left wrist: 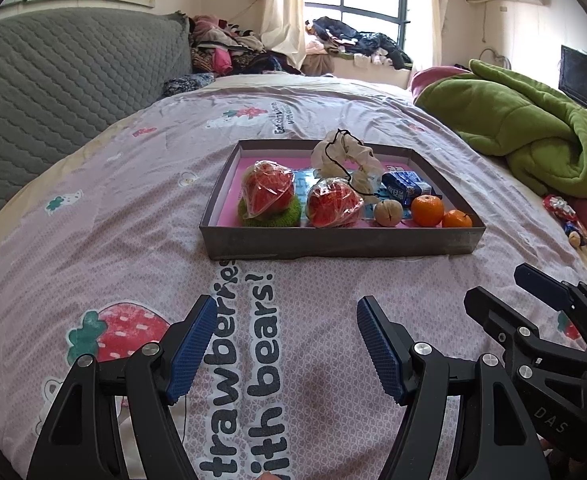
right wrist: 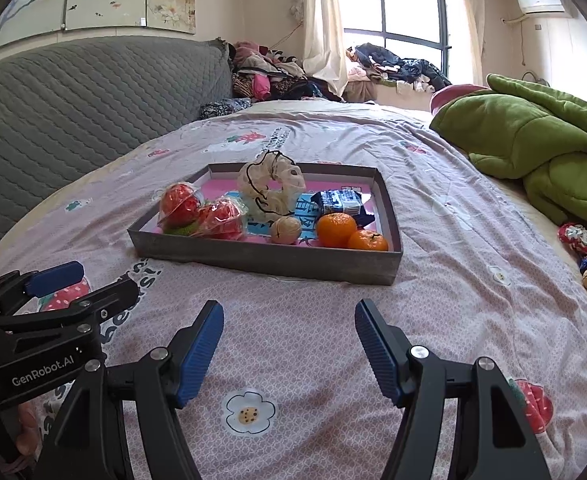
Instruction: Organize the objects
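1. Left gripper (left wrist: 287, 312) gapes wide and empty over the bedspread (left wrist: 93, 208); the tray (left wrist: 341, 242) ahead holds wrapped apples (left wrist: 269, 192), whose film blurs them.
2. Right gripper (right wrist: 289, 316) likewise spread, empty; tray wall hides the oranges' (right wrist: 335, 230) undersides.

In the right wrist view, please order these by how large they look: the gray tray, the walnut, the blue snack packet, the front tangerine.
1. gray tray, by far the largest.
2. blue snack packet.
3. front tangerine.
4. walnut, smallest, though only slightly smaller than the tangerine.
The packet lies farther back, so its true lead may be bigger.
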The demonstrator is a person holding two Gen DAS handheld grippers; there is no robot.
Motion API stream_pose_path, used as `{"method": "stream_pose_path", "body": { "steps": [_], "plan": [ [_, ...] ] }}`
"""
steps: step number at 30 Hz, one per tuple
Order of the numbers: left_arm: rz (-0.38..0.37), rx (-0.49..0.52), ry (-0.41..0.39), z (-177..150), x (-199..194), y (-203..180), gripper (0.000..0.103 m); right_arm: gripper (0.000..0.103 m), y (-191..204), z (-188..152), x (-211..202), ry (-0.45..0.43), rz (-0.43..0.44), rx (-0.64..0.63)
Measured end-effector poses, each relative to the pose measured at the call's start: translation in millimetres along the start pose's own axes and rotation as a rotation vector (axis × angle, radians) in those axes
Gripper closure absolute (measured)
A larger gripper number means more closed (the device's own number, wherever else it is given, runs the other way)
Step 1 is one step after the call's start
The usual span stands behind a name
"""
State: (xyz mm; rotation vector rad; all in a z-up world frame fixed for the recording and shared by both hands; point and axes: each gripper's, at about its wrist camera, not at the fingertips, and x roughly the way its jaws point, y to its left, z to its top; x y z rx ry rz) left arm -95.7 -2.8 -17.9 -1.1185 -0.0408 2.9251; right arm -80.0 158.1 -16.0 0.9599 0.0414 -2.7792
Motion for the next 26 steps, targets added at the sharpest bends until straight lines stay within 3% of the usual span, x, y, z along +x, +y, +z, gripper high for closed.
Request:
{"method": "stream_pose_path", "body": {
  "steps": [26],
  "plan": [
    [0.032,0.026,-0.004,-3.9,1.1,-0.9,0.029,0.035,-4.2,-4.6,6.9,0.033,0.002,0.020]
  ]
}}
